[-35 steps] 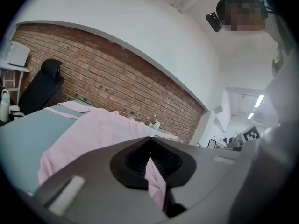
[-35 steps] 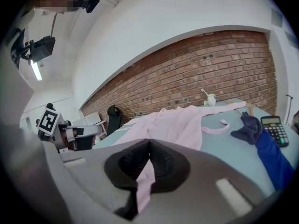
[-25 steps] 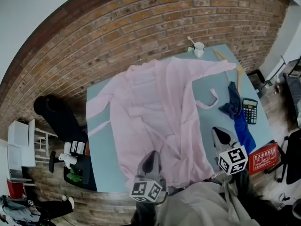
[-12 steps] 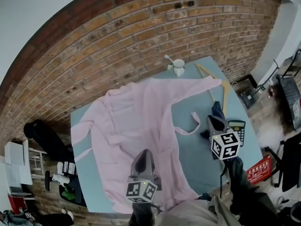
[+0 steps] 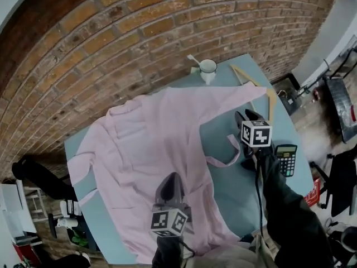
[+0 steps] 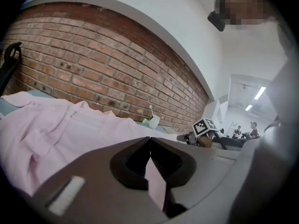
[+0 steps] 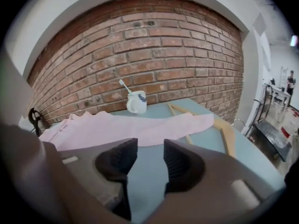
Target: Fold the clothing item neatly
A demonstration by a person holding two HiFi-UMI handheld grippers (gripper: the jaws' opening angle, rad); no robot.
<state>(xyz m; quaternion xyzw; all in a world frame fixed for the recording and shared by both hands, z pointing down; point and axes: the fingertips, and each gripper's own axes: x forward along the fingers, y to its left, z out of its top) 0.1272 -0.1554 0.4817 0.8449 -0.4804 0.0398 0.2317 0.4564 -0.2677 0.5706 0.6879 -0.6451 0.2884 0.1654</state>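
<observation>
We see a pink robe point(image 5: 148, 141) spread open on a blue-green table point(image 5: 237, 180) that stands against a brick wall point(image 5: 111, 43). The robe covers most of the tabletop. One sleeve reaches out toward the far right corner, where its end lies across a wooden hanger point(image 5: 245, 74). A white mug point(image 5: 208, 70) with a spoon in it stands at the far edge, just beyond the robe. A loop of pink belt point(image 5: 226, 152) lies on the bare table beside the robe's right side.

Our left gripper point(image 5: 170, 177) is over the near part of the robe, close to the front edge. In the left gripper view its jaws are pressed together on a strip of the pink fabric point(image 6: 156, 183), and the rest of the robe point(image 6: 46, 125) stretches away to the left.

Our right gripper point(image 5: 244, 116) is above the bare table, between the sleeve and the belt loop. Its jaws have just been opening. In the right gripper view point(image 7: 150, 148) they stand apart with only tabletop showing in the gap. Sleeve, hanger point(image 7: 224, 129) and mug point(image 7: 135, 101) lie ahead of them.

A calculator point(image 5: 286, 159) sits near the table's right edge.
</observation>
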